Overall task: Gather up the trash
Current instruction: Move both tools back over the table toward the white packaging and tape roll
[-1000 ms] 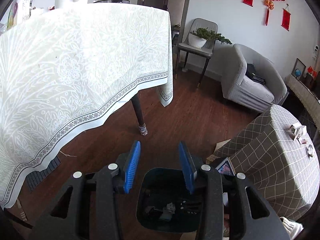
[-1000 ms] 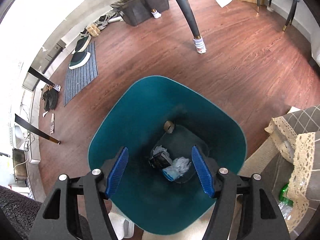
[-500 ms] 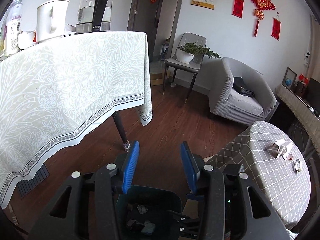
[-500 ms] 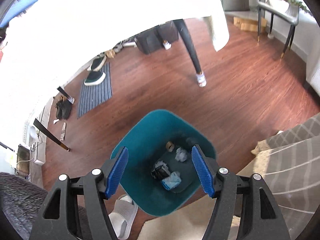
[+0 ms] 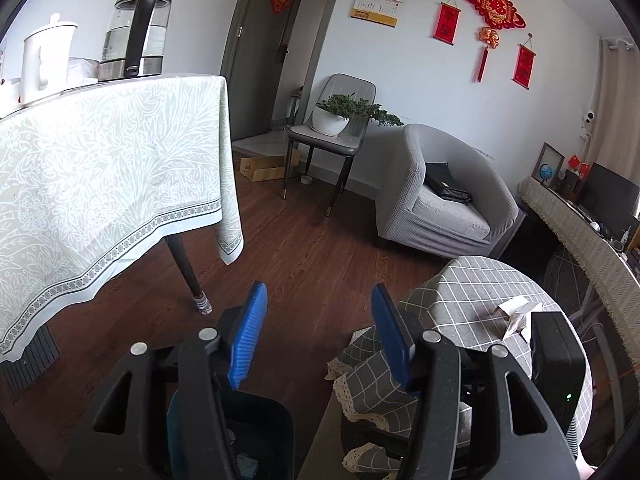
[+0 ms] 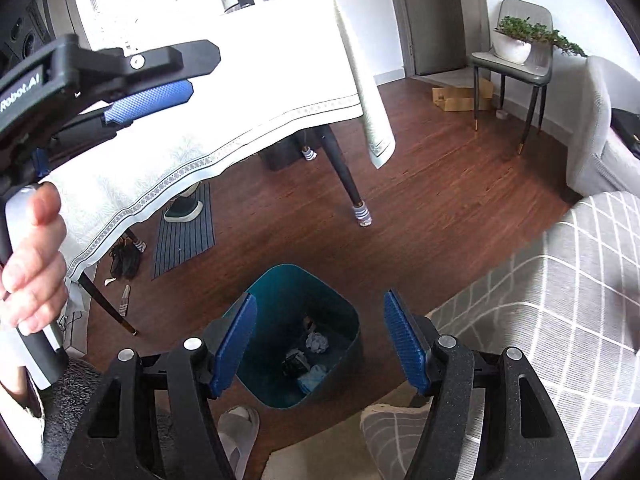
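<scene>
- Dark wood floor (image 6: 440, 208) runs under a table (image 5: 100, 168) with a pale patterned cloth; a kettle (image 5: 136, 36) stands on top.
- Teal bin (image 6: 296, 320) sits on the floor beside a checked-cloth table (image 6: 560, 300), with crumpled trash (image 6: 316, 342) lying at its bottom.
- Right gripper (image 6: 320, 340) hangs above the bin, jaws apart, nothing between them.
- Left gripper (image 5: 316, 340) has just been opening its jaws; they hold nothing, with the bin's rim low in its view.
- A hand (image 6: 32, 264) grips the left gripper's handle.
</scene>
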Available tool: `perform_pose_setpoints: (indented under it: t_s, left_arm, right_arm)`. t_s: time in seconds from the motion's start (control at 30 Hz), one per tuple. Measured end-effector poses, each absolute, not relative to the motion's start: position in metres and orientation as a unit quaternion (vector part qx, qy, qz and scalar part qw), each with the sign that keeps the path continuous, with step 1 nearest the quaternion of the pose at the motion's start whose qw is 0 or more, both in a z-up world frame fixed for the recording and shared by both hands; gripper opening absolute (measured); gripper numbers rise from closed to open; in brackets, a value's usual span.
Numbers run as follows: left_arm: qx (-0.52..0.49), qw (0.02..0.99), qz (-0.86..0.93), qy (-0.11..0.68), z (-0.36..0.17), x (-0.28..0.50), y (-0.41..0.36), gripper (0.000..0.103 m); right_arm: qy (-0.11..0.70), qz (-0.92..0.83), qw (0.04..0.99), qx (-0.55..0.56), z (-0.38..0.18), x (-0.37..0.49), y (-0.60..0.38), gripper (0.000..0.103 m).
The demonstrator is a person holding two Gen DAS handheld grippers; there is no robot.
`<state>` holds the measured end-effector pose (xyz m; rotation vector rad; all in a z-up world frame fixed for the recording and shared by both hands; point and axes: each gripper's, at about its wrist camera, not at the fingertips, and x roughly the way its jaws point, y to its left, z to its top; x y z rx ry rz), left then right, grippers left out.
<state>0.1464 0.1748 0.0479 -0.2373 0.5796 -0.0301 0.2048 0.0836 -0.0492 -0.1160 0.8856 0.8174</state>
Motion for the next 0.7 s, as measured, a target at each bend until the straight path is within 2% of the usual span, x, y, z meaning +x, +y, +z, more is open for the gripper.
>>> perform_pose_setpoints:
  t_s: [0.33, 0.7]
  left_arm:
    - [-0.135, 0.942, -0.056, 0.301, 0.034, 0.173, 0.125, 0.067]
    - [-0.105, 0.928, -0.121, 0.336, 0.008, 0.200, 0.050, 0.073]
  right_arm:
    - [0.399, 0.326, 0.856, -0.026, -0.035, 0.214, 0.000, 0.067]
    - [0.381, 0.257, 0.888, 0.019, -0.025, 0.213, -0.088, 0.067]
